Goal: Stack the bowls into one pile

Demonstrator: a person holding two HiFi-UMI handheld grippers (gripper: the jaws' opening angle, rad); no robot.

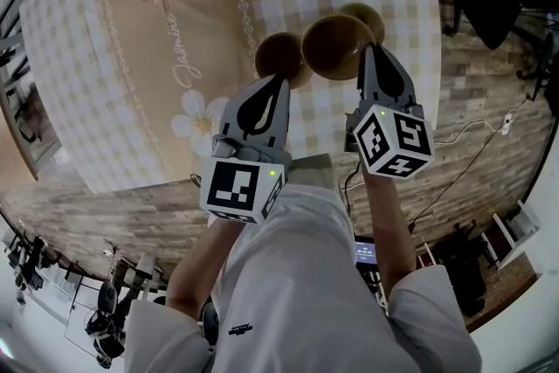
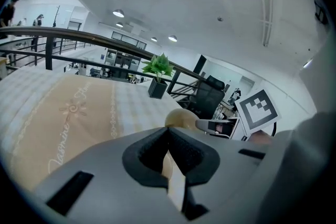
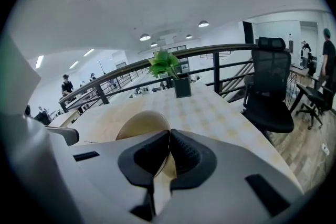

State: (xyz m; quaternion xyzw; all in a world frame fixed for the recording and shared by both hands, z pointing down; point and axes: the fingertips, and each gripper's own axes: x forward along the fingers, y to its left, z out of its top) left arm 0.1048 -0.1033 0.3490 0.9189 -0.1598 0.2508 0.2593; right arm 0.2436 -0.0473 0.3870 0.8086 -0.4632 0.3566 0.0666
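Three brown wooden bowls sit near the table's right edge in the head view. My left gripper (image 1: 281, 79) is shut on the rim of the left bowl (image 1: 279, 55). My right gripper (image 1: 367, 48) is shut on the rim of a larger-looking bowl (image 1: 334, 46), which is tilted and partly covers the third bowl (image 1: 363, 15) behind it. In the left gripper view the jaws (image 2: 169, 131) pinch a pale rim, with the right-hand bowl (image 2: 181, 117) just beyond. In the right gripper view the jaws (image 3: 169, 134) clamp the rim of the held bowl (image 3: 140, 124).
The table (image 1: 131, 57) carries a beige and white checked cloth. A potted plant (image 3: 170, 68) stands at its far end by a railing (image 3: 226, 50). A black office chair (image 3: 270, 86) stands to the right, and a cable (image 1: 472, 131) lies on the wooden floor.
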